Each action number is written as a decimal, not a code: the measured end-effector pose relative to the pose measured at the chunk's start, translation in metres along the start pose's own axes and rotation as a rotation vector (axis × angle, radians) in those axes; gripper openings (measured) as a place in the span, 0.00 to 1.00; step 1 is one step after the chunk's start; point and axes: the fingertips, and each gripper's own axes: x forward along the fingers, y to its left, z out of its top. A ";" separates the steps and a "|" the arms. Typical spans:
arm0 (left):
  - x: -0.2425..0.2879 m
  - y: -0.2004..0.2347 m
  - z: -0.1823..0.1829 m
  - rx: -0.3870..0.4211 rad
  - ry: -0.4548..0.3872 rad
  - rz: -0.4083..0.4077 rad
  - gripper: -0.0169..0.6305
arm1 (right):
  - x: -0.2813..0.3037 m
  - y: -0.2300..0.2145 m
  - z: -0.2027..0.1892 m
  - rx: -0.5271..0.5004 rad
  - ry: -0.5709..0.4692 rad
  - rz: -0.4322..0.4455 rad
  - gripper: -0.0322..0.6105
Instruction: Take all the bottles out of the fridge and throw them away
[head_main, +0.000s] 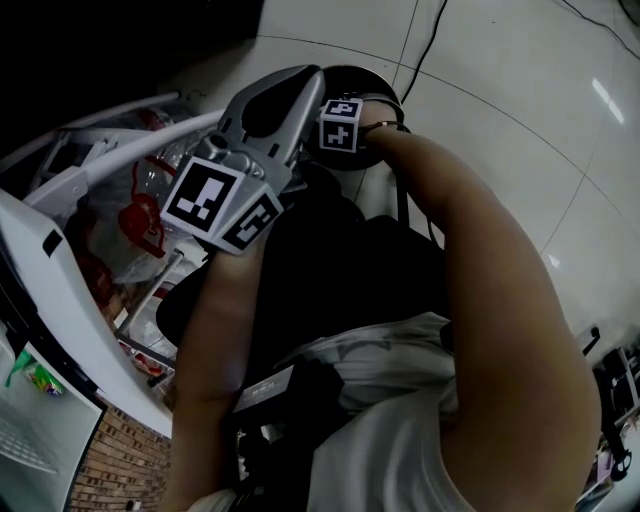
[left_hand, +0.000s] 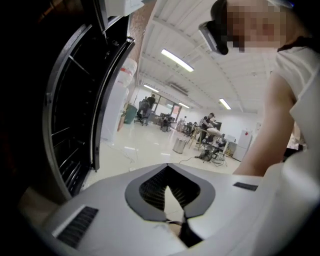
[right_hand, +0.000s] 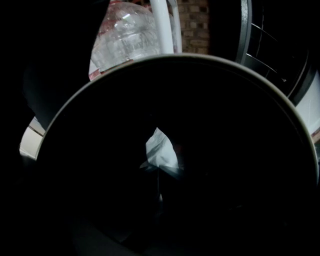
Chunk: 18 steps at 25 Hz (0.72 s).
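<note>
Clear plastic bottles (head_main: 148, 190) with red labels lie behind white rails in the fridge door shelf (head_main: 70, 180) at the left. One clear bottle (right_hand: 125, 35) shows above the rim of a round black bin (right_hand: 175, 56). My right gripper (right_hand: 160, 187) points down into that bin (head_main: 378, 88), its jaws dark, shut and empty. Only its marker cube (head_main: 340, 124) shows in the head view. A crumpled white scrap (right_hand: 159, 149) lies deep in the bin. My left gripper (head_main: 303, 88) is held up beside the shelf, shut on nothing (left_hand: 168, 170).
The open fridge door (head_main: 60, 300) with wire racks (left_hand: 70, 125) stands to the left. White tiled floor (head_main: 500, 90) spreads to the right. Far off in the left gripper view are desks, people and a metal bin (left_hand: 180, 145).
</note>
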 end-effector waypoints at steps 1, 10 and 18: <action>-0.001 0.007 -0.004 -0.016 0.012 0.029 0.03 | 0.001 -0.004 -0.002 0.011 0.009 -0.012 0.05; -0.010 0.022 -0.003 -0.045 -0.016 0.103 0.03 | 0.003 -0.011 -0.014 0.082 0.064 -0.042 0.08; -0.019 0.038 0.002 -0.086 -0.060 0.191 0.03 | 0.003 0.000 -0.010 0.143 0.046 0.016 0.27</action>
